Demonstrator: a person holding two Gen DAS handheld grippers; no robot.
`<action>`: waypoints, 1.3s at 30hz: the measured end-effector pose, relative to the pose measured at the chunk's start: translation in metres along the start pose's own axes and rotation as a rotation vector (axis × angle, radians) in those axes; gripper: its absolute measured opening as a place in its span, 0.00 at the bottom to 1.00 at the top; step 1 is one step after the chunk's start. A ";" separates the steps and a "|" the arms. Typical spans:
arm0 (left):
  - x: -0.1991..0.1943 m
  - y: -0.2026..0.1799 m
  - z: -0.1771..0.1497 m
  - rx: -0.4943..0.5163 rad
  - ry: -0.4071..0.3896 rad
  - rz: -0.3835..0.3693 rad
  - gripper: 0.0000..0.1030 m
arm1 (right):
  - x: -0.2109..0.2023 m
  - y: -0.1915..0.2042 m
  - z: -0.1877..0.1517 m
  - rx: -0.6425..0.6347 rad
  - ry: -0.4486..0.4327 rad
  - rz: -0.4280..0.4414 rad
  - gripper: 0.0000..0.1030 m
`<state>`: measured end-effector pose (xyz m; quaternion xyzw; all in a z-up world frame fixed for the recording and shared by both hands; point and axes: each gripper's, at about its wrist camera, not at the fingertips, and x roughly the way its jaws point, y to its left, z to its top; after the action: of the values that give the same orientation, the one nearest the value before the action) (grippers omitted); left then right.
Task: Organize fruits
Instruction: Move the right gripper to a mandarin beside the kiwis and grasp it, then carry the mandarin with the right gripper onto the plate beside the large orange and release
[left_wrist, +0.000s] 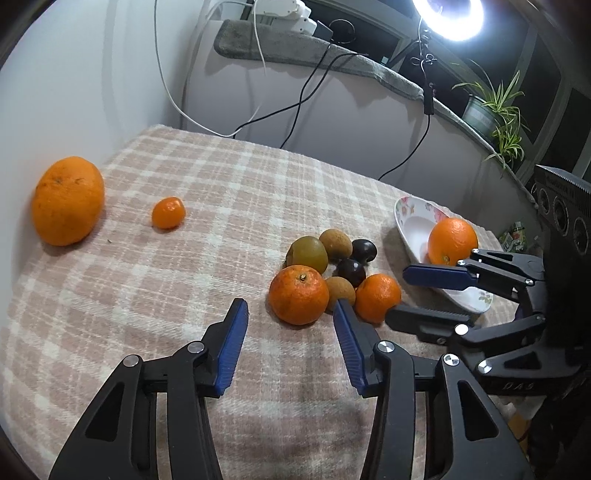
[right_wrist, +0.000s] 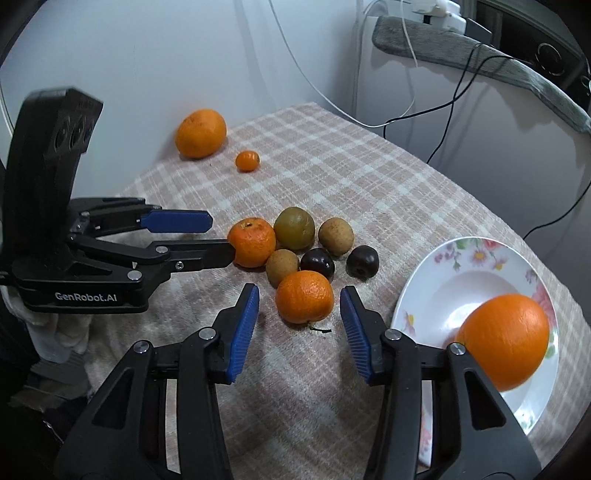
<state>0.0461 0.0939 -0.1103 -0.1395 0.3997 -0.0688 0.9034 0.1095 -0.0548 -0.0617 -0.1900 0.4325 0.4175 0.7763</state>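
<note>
A cluster of fruit lies mid-table: two mandarins (left_wrist: 298, 294) (right_wrist: 304, 301), a green fruit (right_wrist: 294, 228), brown fruits (right_wrist: 335, 230) and two dark plums (right_wrist: 362, 261). One orange (right_wrist: 504, 336) sits in the floral white plate (right_wrist: 484, 258). A large orange (left_wrist: 67, 205) and a tiny one (left_wrist: 168, 212) lie far left. My left gripper (left_wrist: 290, 319) is open, just short of a mandarin. My right gripper (right_wrist: 299, 301) is open with the near mandarin between its fingertips, not touching; it also shows in the left wrist view (left_wrist: 417, 295).
The table has a pink plaid cloth (left_wrist: 184, 277) and meets a white wall at the left. Cables (left_wrist: 303, 92) hang behind, with a ring light (left_wrist: 448, 16) and a potted plant (left_wrist: 495, 110) on the sill at the back right.
</note>
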 end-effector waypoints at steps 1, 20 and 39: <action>0.001 0.000 0.001 0.002 0.001 0.001 0.45 | 0.002 0.001 0.001 -0.008 0.005 -0.006 0.47; 0.018 -0.002 0.007 0.017 0.037 -0.017 0.35 | 0.022 0.010 0.003 -0.101 0.060 -0.075 0.39; 0.011 -0.002 0.005 0.010 0.009 0.000 0.32 | 0.006 0.004 0.000 -0.041 0.011 -0.045 0.37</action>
<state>0.0572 0.0908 -0.1139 -0.1348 0.4036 -0.0714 0.9022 0.1085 -0.0494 -0.0663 -0.2178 0.4239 0.4075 0.7789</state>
